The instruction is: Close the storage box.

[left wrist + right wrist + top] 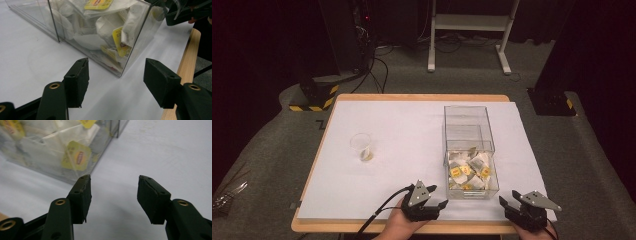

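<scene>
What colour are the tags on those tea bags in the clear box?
Yellow, on the tea bags; clearest in the right gripper view.

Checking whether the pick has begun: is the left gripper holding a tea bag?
No, the left gripper stands open with nothing between its jaws, short of the clear box.

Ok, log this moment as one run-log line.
left gripper: open, empty | right gripper: open, empty | clear plastic box of tea bags: between grippers | clear plastic cup: upright, far left
</scene>
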Motion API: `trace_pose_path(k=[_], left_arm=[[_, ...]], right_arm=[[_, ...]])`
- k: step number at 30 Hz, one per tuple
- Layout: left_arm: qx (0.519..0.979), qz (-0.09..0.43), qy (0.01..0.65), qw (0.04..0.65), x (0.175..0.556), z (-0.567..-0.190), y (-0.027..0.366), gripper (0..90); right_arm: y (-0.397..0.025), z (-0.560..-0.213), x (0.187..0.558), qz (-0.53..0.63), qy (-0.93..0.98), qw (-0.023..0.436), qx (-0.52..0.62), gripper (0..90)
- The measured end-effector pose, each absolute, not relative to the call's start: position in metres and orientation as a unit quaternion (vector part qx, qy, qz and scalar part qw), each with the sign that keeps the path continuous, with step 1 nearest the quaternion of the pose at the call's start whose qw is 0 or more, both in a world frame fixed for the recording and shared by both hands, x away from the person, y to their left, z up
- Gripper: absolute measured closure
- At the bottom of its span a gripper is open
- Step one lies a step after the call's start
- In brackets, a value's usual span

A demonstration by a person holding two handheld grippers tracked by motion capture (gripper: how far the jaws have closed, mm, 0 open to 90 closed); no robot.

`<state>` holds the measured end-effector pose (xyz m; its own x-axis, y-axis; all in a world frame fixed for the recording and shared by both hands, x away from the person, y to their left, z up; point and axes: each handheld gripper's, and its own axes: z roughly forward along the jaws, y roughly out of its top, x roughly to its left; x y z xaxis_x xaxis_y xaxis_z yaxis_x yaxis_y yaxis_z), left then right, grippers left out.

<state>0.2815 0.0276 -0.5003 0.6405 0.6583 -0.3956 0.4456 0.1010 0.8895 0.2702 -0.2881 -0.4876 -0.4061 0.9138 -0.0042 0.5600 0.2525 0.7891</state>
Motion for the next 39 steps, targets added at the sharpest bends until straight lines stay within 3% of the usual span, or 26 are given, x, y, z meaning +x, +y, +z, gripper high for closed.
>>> trace_pose_path(k=[6,17,19,29,39], left_arm=[[0.662,0.089,0.414,0.618,0.282,-0.500,0.021,39.4],[0.663,0.087,0.407,0.622,0.286,-0.496,0.015,60.7],[0.666,0.087,0.405,0.621,0.286,-0.496,0.014,63.8],[0.667,0.099,0.403,0.619,0.288,-0.495,0.010,70.9],[0.659,0.122,0.411,0.618,0.297,-0.493,0.010,76.1]], right_arm=[[-0.276,-0.489,0.267,0.369,0.769,0.235,0.467,42.5],[-0.261,-0.483,0.272,0.385,0.770,0.231,0.453,45.9],[-0.259,-0.483,0.271,0.387,0.772,0.235,0.447,50.0],[-0.260,-0.478,0.274,0.401,0.761,0.243,0.448,56.0],[-0.257,-0.475,0.284,0.404,0.755,0.247,0.453,55.4]])
